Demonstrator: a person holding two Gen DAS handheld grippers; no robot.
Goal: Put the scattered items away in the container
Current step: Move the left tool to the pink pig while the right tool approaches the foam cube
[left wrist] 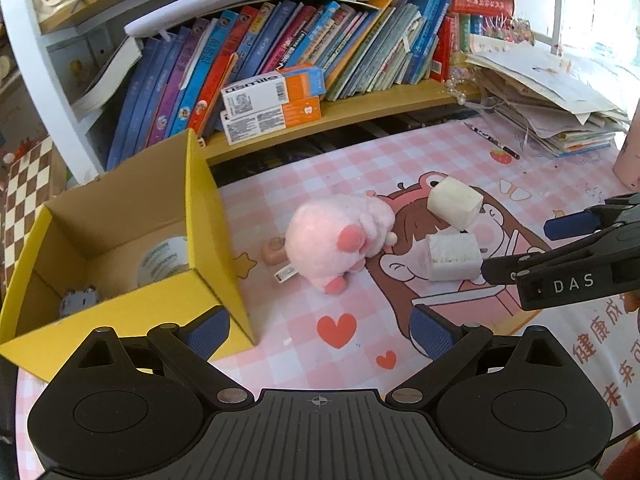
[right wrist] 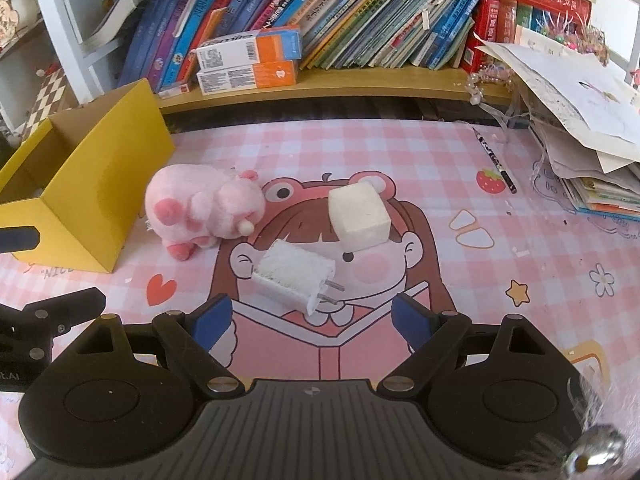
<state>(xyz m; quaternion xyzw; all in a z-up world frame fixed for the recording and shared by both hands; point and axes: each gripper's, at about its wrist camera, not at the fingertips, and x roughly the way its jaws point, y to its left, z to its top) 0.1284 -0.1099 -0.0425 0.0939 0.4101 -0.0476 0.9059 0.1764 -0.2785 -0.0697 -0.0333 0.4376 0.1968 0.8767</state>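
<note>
White plug [right wrist: 296, 280] lying on the table [right wrist: 440, 152] just ahead of the right hand-held gripper [right wrist: 312, 320], jaws wide and empty, prongs toward it; left hand-held gripper [left wrist: 320, 332], likewise wide, nearer the yellow box [left wrist: 216, 216]; plug's long axis runs crosswise.

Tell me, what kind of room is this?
Probably a child's study desk at home: a shelf of colourful books, a pink cartoon desk mat, and a pink plush toy beside a yellow cardboard box.
</note>
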